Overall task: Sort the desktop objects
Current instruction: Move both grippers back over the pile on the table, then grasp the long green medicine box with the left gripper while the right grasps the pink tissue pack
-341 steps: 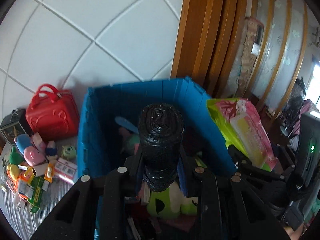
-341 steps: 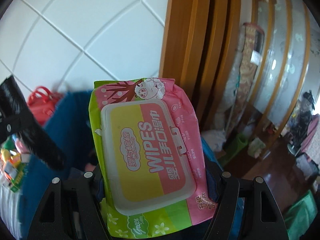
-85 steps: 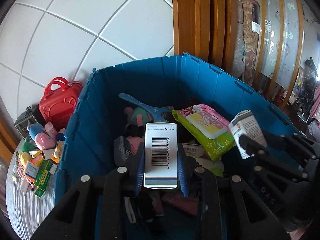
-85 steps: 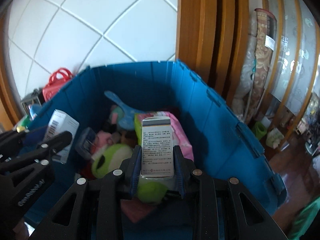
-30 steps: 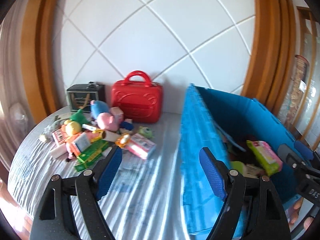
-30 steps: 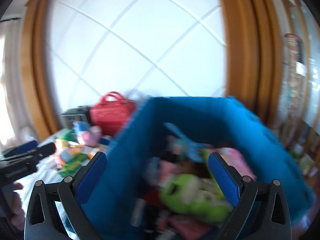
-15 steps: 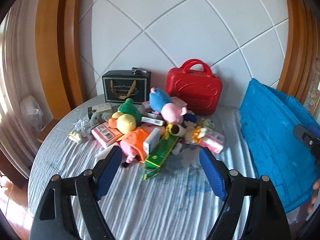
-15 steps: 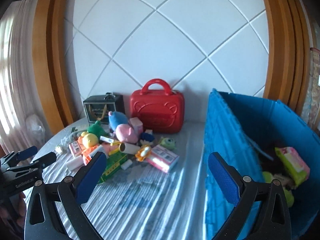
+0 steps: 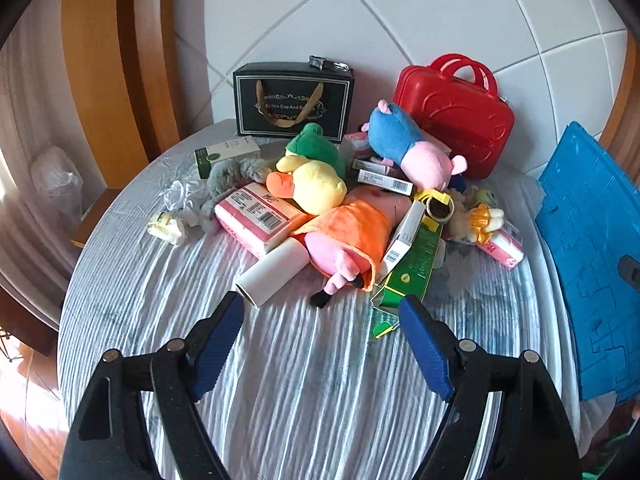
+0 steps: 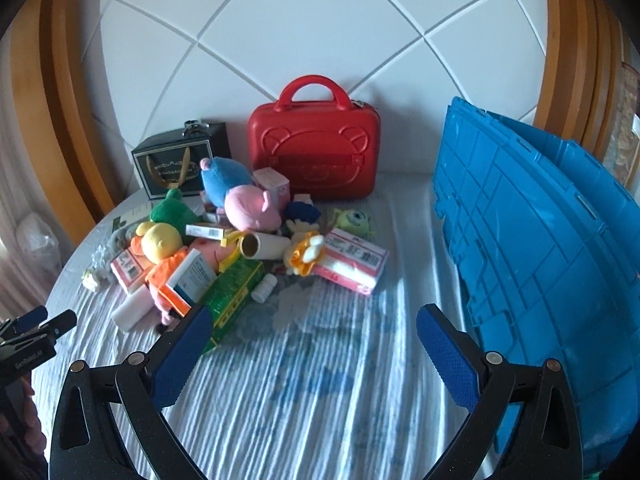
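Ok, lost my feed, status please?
Both tongs, left and right, open, empty. Toy-and-box pile unsorted beside blue plastic crate. Nothing blocking.

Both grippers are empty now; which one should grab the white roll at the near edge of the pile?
Left. The white roll lies just beyond the open left gripper. From the right gripper, it sits far left behind the green box.

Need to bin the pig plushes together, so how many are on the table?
2. The blue-shirted pig plush lies by the red case; the orange-dressed pig plush lies at the pile's near side, by the green box. More could be buried.
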A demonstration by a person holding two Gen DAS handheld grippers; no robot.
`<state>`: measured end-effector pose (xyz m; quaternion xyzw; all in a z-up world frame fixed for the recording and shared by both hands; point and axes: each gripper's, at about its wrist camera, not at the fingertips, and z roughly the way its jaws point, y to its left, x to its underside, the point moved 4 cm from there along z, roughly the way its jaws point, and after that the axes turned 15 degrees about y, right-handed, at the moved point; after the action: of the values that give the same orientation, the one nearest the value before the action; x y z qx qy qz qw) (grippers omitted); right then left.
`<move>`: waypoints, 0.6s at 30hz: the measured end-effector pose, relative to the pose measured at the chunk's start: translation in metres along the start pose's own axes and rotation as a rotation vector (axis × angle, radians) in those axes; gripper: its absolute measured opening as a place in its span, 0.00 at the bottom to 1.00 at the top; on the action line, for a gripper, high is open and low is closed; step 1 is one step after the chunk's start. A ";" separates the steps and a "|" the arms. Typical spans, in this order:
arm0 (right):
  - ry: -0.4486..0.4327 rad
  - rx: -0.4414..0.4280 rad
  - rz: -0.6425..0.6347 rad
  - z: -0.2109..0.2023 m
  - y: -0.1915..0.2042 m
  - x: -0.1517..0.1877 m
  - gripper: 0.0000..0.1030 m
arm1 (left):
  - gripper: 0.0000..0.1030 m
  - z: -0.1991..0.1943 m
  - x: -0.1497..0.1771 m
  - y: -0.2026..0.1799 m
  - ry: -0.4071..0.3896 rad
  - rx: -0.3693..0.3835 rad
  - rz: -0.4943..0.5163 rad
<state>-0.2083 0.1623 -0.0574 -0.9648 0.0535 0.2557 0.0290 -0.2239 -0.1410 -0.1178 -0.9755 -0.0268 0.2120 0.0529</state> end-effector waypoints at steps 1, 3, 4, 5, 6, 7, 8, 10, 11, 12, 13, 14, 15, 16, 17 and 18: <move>0.015 0.007 0.002 0.008 -0.002 -0.001 1.00 | 0.77 0.009 -0.001 -0.006 0.019 0.014 0.013; 0.043 0.018 0.006 0.021 -0.009 -0.002 1.00 | 0.77 0.023 -0.003 -0.020 0.047 0.030 0.036; 0.057 0.021 0.007 0.029 -0.014 -0.003 1.00 | 0.77 0.032 -0.004 -0.031 0.063 0.039 0.054; 0.070 0.023 0.007 0.037 -0.018 -0.005 1.00 | 0.77 0.039 -0.005 -0.040 0.077 0.044 0.067; 0.084 0.024 0.005 0.045 -0.022 -0.006 1.00 | 0.77 0.046 -0.005 -0.049 0.089 0.051 0.077; 0.100 0.027 0.003 0.054 -0.028 -0.009 1.00 | 0.77 0.055 -0.006 -0.059 0.106 0.062 0.087; 0.114 0.028 0.002 0.063 -0.034 -0.011 1.00 | 0.77 0.064 -0.007 -0.070 0.124 0.067 0.098; 0.136 0.026 -0.004 0.080 -0.044 -0.016 1.00 | 0.77 0.084 -0.011 -0.089 0.154 0.067 0.115; 0.147 0.024 -0.009 0.089 -0.050 -0.020 1.00 | 0.77 0.094 -0.013 -0.098 0.170 0.061 0.121; 0.156 0.023 -0.015 0.097 -0.055 -0.023 1.00 | 0.77 0.103 -0.016 -0.106 0.180 0.059 0.126; 0.166 0.020 -0.023 0.107 -0.060 -0.028 1.00 | 0.77 0.112 -0.020 -0.113 0.188 0.060 0.129; 0.174 0.019 -0.028 0.116 -0.064 -0.033 1.00 | 0.77 0.121 -0.025 -0.119 0.201 0.052 0.130; 0.184 0.017 -0.036 0.126 -0.068 -0.038 1.00 | 0.77 0.129 -0.030 -0.124 0.210 0.042 0.128; 0.196 0.016 -0.048 0.137 -0.072 -0.043 1.00 | 0.77 0.138 -0.037 -0.130 0.215 0.041 0.125; 0.207 0.017 -0.059 0.148 -0.075 -0.048 1.00 | 0.77 0.147 -0.043 -0.134 0.227 0.027 0.123; 0.218 0.020 -0.067 0.158 -0.078 -0.052 1.00 | 0.77 0.154 -0.049 -0.137 0.238 0.012 0.123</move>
<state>-0.3219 0.2571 -0.1665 -0.9879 0.0264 0.1474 0.0411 -0.3365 0.0057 -0.2215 -0.9932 0.0409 0.0977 0.0482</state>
